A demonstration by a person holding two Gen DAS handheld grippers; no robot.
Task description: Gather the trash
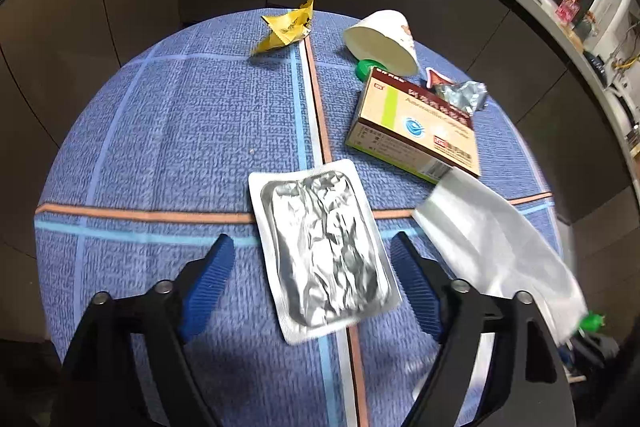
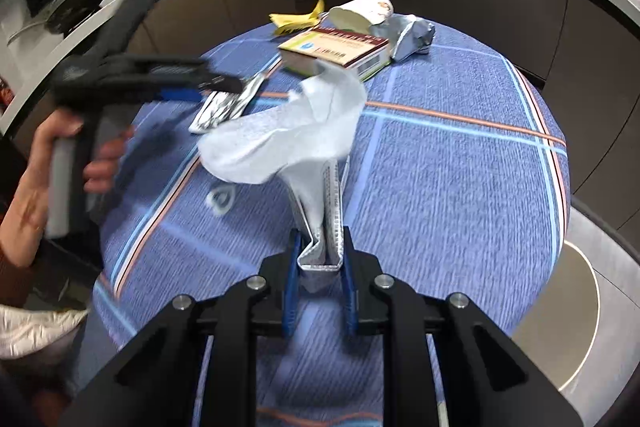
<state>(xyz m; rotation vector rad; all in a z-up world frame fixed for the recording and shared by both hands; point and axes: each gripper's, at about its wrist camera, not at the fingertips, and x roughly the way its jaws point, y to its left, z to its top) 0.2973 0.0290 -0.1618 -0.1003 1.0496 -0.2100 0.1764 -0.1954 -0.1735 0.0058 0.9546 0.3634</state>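
White bag [image 2: 288, 135] in right hand-held gripper [image 2: 320, 263]; left hand-held gripper [image 1: 312, 251] spread around foil pouch [image 1: 320, 251].

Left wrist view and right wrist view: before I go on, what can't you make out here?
- Left gripper: whether it touches the foil pack; the right wrist view is motion-blurred there.
- Green cap: mostly hidden behind the box and paper cup.
- Box print: too small to read.
- White wrapper in the right gripper: its far end covers the table behind it.
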